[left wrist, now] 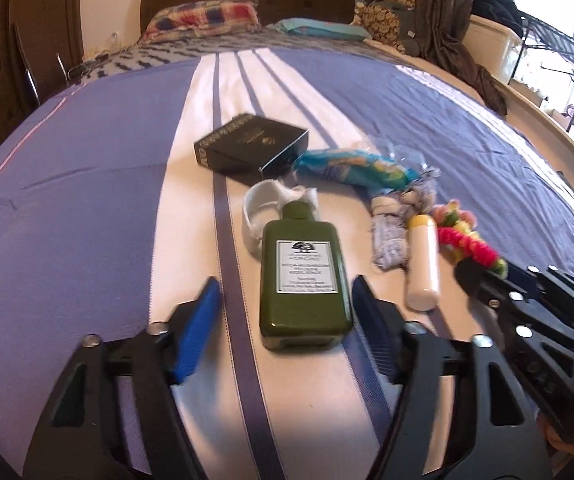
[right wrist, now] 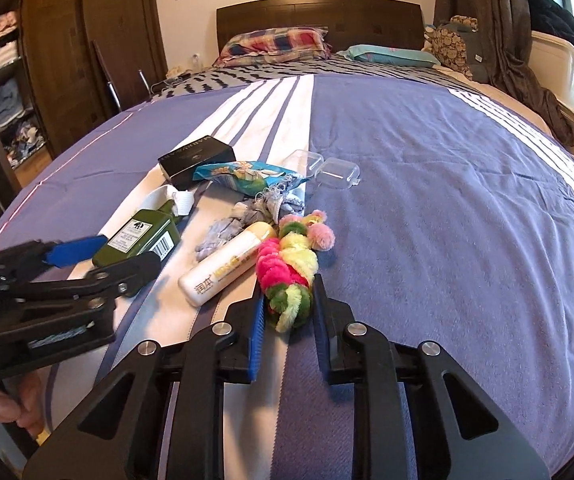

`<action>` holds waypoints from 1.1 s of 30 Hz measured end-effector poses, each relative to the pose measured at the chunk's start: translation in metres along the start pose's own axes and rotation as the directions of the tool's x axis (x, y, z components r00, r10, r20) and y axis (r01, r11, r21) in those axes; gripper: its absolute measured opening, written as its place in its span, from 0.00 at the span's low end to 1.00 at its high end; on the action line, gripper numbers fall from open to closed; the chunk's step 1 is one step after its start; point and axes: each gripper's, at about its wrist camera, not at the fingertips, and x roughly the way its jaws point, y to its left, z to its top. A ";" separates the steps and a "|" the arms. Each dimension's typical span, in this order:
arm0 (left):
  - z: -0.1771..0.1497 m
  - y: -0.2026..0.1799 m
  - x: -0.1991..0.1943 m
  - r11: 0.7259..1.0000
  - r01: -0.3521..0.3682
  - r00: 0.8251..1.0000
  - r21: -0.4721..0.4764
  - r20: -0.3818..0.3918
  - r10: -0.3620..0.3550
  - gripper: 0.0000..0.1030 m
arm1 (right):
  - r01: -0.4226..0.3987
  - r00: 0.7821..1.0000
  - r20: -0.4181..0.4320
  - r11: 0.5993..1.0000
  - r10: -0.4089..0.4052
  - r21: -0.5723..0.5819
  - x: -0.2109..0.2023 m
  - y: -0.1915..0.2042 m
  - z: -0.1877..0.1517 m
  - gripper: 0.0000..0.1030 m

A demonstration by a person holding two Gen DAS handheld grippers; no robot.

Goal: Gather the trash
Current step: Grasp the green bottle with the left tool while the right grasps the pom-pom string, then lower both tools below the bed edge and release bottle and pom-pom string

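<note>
Right wrist view first: the right gripper point(right wrist: 287, 308) is seen clamped on the near end of the fluffy chenille braid point(right wrist: 287, 264), soft and light, easily squashed. Beside it, the cream tube point(right wrist: 227, 264) is left lying on the bed point(right wrist: 447, 200). From the left wrist, the left gripper point(left wrist: 285, 292) is held apart, astride the green bottle point(left wrist: 305, 276); rigid, probably slick, best taken across its flat sides. Farther off, a black box point(left wrist: 251, 144) is shut, contents unknown.
</note>
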 end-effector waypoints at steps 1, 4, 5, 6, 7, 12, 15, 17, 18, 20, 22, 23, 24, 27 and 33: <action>0.000 0.001 0.002 1.000 0.001 1.000 -0.003 -0.002 -0.001 0.55 | 0.002 1.000 0.001 1.000 -0.002 -0.005 -0.001 0.000 0.000 0.21; -0.002 0.000 -0.002 1.000 0.005 1.000 0.002 0.003 -0.005 0.39 | 0.002 1.000 0.003 1.000 -0.002 -0.006 -0.006 0.002 -0.001 0.21; -0.004 0.001 -0.005 1.000 0.003 1.000 -0.002 0.004 -0.003 0.39 | 0.002 1.000 0.005 1.000 -0.002 -0.005 -0.008 0.003 -0.001 0.21; -0.005 0.001 -0.008 1.000 0.007 1.000 -0.006 0.004 -0.007 0.39 | 0.003 1.000 0.009 1.000 -0.003 -0.004 -0.012 0.003 -0.002 0.21; -0.009 0.002 -0.012 1.000 0.014 1.000 -0.011 0.006 -0.014 0.39 | 0.004 1.000 0.014 1.000 -0.004 -0.003 -0.017 0.003 -0.003 0.21; -0.026 0.005 -0.040 1.000 0.016 0.999 -0.027 0.032 -0.015 0.38 | 0.006 0.999 0.038 1.000 -0.006 0.001 -0.043 0.003 -0.009 0.21; -0.038 0.001 -0.063 1.000 0.017 0.998 -0.024 0.052 -0.016 0.38 | 0.002 0.999 0.055 1.000 -0.002 -0.002 -0.061 0.006 -0.014 0.21; -0.047 -0.002 -0.080 1.000 0.019 0.997 -0.019 0.069 -0.017 0.38 | -0.010 0.998 0.068 1.000 0.010 -0.004 -0.075 0.009 -0.019 0.21; -0.052 -0.005 -0.089 1.000 0.020 0.997 -0.015 0.078 -0.019 0.38 | -0.018 0.997 0.074 1.000 0.018 -0.008 -0.083 0.011 -0.022 0.21; -0.060 -0.009 -0.103 1.000 0.024 0.996 -0.009 0.091 -0.023 0.38 | -0.032 0.996 0.084 0.999 0.033 -0.013 -0.093 0.015 -0.027 0.21; -0.067 -0.014 -0.116 1.000 0.026 0.995 -0.002 0.100 -0.026 0.38 | -0.052 0.994 0.092 0.999 0.053 -0.014 -0.106 0.018 -0.034 0.21; -0.072 -0.016 -0.124 1.000 0.029 0.994 0.003 0.108 -0.029 0.38 | -0.059 0.994 0.095 0.998 0.060 -0.016 -0.112 0.020 -0.038 0.21; -0.074 -0.017 -0.127 1.000 0.031 0.993 0.005 0.111 -0.031 0.38 | -0.063 0.993 0.097 0.998 0.064 -0.019 -0.116 0.022 -0.041 0.21; -0.087 -0.023 -0.143 0.999 0.036 0.992 0.011 0.123 -0.037 0.38 | -0.066 0.993 0.093 0.997 0.068 -0.030 -0.129 0.027 -0.052 0.21; -0.112 -0.032 -0.158 0.998 0.050 0.991 0.030 0.122 -0.053 0.38 | -0.074 0.995 0.069 0.997 0.076 -0.037 -0.146 0.030 -0.075 0.21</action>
